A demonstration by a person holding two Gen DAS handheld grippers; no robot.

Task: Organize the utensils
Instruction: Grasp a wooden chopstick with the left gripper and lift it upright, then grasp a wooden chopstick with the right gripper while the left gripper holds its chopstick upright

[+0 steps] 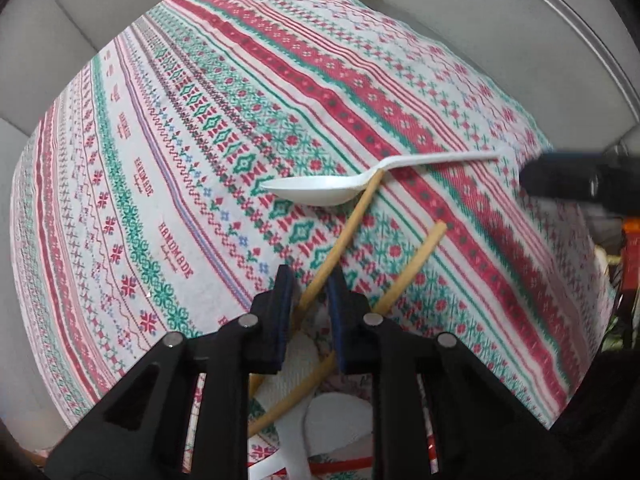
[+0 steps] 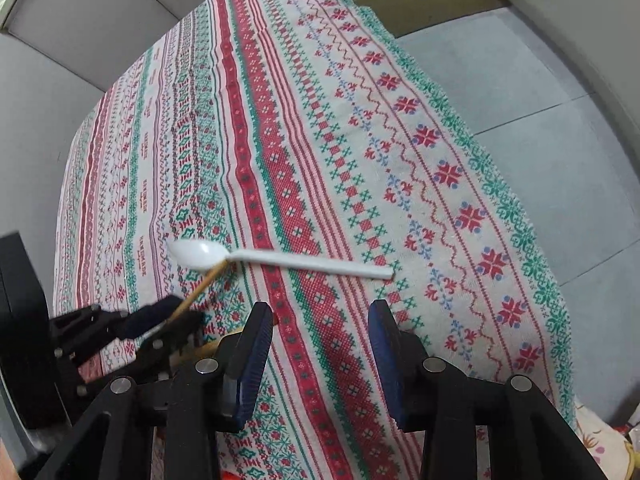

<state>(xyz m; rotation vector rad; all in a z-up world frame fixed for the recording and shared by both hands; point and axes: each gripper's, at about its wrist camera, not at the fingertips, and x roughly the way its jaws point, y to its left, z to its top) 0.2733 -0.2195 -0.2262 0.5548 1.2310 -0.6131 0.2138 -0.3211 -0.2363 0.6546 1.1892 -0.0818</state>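
A white plastic spoon [image 1: 320,190] lies on the patterned tablecloth [image 1: 160,160]; it also shows in the right wrist view [image 2: 280,260]. My left gripper [image 1: 310,284] is shut on a wooden chopstick [image 1: 348,232] whose far tip touches the spoon's neck. A second wooden chopstick [image 1: 416,264] lies just right of it, outside the jaws. In the right wrist view the left gripper [image 2: 176,316] holds the chopstick [image 2: 204,280] at lower left. My right gripper [image 2: 320,320] is open and empty, hovering near the spoon's handle.
A white utensil and a white cloth [image 1: 304,360] lie under the left gripper at the bottom. The tablecloth's right edge [image 2: 520,220] drops to a grey floor [image 2: 540,120]. Grey cushions [image 1: 60,20] border the far left.
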